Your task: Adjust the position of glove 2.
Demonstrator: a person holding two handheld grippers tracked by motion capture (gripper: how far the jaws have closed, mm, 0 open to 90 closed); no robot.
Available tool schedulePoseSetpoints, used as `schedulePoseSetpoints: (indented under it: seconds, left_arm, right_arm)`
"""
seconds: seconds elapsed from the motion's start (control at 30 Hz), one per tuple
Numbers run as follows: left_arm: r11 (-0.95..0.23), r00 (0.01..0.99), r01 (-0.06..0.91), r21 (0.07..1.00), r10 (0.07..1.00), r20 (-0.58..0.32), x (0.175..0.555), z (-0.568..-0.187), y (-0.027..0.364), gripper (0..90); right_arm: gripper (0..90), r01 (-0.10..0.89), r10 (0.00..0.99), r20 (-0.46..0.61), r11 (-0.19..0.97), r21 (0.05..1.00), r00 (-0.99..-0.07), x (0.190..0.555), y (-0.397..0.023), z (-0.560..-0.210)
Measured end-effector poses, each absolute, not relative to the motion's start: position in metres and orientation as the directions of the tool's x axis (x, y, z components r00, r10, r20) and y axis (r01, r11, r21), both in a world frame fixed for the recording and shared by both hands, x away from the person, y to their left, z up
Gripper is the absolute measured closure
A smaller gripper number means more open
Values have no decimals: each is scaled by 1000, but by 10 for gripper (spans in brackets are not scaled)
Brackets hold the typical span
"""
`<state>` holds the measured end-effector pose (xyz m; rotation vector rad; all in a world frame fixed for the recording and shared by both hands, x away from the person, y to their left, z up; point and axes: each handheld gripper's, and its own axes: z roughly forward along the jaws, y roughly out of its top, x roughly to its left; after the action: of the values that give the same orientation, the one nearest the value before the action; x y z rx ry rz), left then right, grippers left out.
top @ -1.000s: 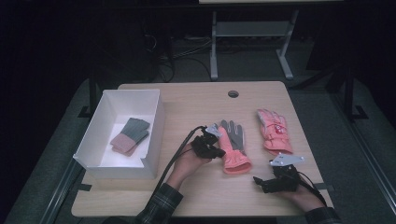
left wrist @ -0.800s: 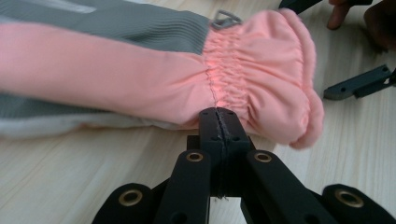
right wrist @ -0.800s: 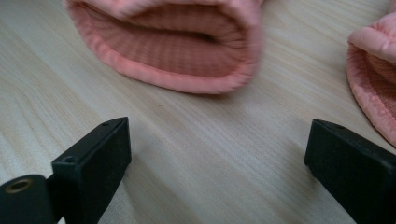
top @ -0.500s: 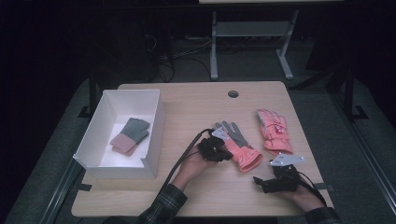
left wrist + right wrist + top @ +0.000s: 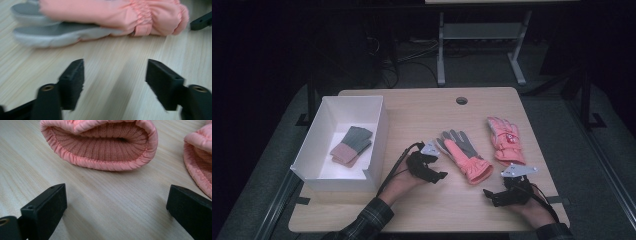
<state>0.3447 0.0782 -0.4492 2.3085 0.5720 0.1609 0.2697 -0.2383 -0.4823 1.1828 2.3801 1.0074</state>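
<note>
High view: box (image 5: 377, 130) w/ gloves | right gripper view: cuff (image 5: 100, 145) lining

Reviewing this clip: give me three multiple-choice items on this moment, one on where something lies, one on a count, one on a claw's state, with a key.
1. Where does the folded grey-and-pink glove lie?
A. in the white box
B. beside the table's hole
C. under the right claw

2. How many salmon-pink gloves lie on the bare table?
A. one
B. two
C. four

3. How does the left claw stand?
A. shut on a cuff
B. shut on nothing
C. open, nothing between its jaws

Key: 1 A, it rests on the box floor. 2 B, the middle glove and the right-hand glove. 3 C, the left gripper view shows bare wood between the spread jaws, which have just been opening.
</note>
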Motion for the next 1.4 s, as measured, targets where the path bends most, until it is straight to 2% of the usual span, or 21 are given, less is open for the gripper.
schedulePoseSetpoints:
  seconds: [0.13,0.17,0.4,0.53,0.7,0.8,1.17,1.4]
  left_arm:
    - [-628,877,379,680,478,-48,337,-453,95,138]
    - [-628,874,380,679,485,-41,334,-454,100,134]
    - [-624,868,384,681,494,-36,322,-465,112,129]
    - [-646,880,365,671,474,-22,317,-470,115,129]
    - [-651,889,335,681,457,-1,313,-473,120,127]
    - [-637,893,323,700,451,-2,312,-476,124,127]
    - [-617,895,309,724,446,-2,311,-478,127,129]
    - [-618,895,311,722,447,-3,311,-478,127,129]
  right_arm:
    - [27,574,786,38,417,705,-617,270,-238,-482]
    - [27,572,785,37,418,706,-619,270,-238,-482]
    - [28,569,778,38,424,704,-627,271,-238,-482]
    - [41,592,780,30,448,670,-625,273,-237,-478]
    - [76,613,772,42,470,635,-634,274,-237,-472]
    - [134,614,767,33,486,623,-641,273,-238,-467]
    - [179,636,784,81,433,639,-615,272,-242,-440]
    - [212,642,811,89,385,663,-578,287,-247,-423]
